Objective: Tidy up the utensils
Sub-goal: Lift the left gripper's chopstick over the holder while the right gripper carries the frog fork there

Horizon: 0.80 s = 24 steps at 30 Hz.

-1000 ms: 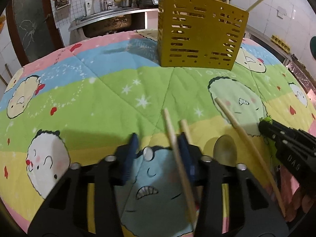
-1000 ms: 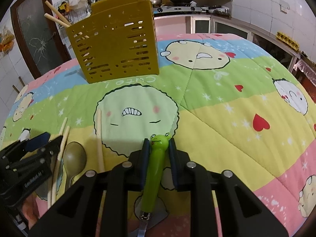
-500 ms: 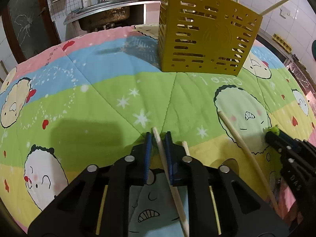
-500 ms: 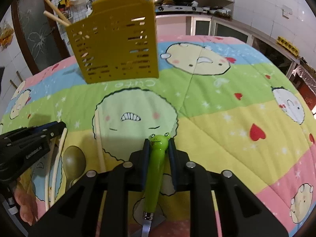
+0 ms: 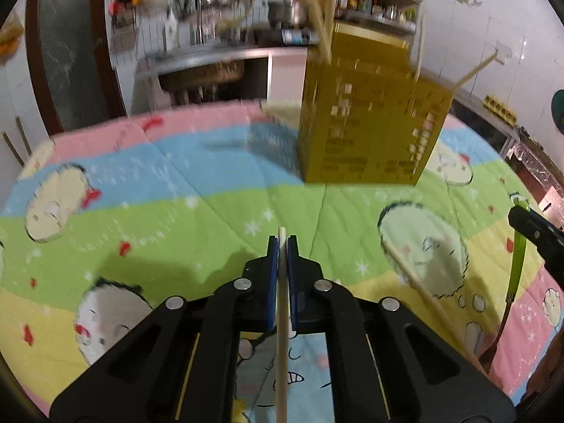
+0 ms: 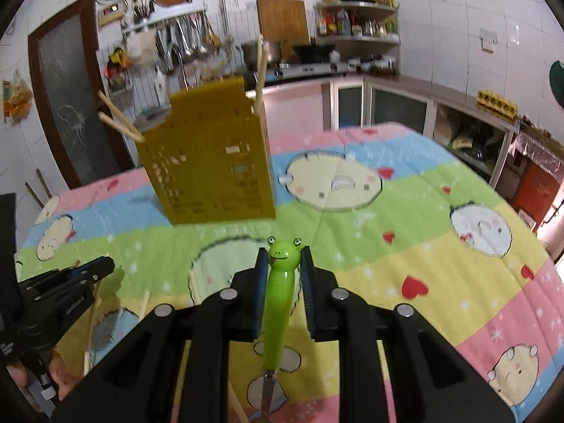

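Blue pads of left gripper [image 5: 282, 246] clenched on chopstick [image 5: 282, 335] (right gripper [image 6: 283, 261] clamped around frog-handled utensil [image 6: 278, 303]).

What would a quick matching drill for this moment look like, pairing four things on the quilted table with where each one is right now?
Things:
1. chopstick
2. frog-handled utensil
3. yellow holder
4. loose chopstick

Places:
A. lying on the quilt, gripped by nothing
B. clamped in the left gripper
C. standing at the far side of the quilt with sticks poking out of its top
D. clamped in the right gripper

Pairs: 1-B, 2-D, 3-C, 4-A
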{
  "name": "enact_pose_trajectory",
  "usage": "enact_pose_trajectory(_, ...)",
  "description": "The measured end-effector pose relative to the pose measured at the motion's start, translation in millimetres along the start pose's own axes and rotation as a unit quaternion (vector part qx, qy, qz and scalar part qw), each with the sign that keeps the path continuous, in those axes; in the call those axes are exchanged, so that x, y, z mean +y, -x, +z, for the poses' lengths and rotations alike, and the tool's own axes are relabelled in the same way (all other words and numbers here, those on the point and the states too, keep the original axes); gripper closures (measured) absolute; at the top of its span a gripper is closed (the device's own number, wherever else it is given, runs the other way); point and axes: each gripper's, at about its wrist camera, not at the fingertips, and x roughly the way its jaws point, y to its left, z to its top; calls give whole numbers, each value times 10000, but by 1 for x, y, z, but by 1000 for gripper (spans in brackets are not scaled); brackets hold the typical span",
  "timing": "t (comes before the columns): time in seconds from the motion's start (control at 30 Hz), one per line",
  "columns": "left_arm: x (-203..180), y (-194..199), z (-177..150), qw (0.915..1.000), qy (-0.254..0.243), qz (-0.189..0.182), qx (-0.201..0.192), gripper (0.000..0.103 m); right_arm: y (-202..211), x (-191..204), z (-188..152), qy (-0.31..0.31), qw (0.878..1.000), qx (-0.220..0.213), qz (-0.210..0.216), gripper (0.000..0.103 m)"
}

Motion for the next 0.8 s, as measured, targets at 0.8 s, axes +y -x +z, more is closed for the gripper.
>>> enact_pose_trajectory(0.8, 0, 67, 21, 9867, 22, -497, -1549, 99, 39, 23, 24, 885, 9894, -1104, 329, 84)
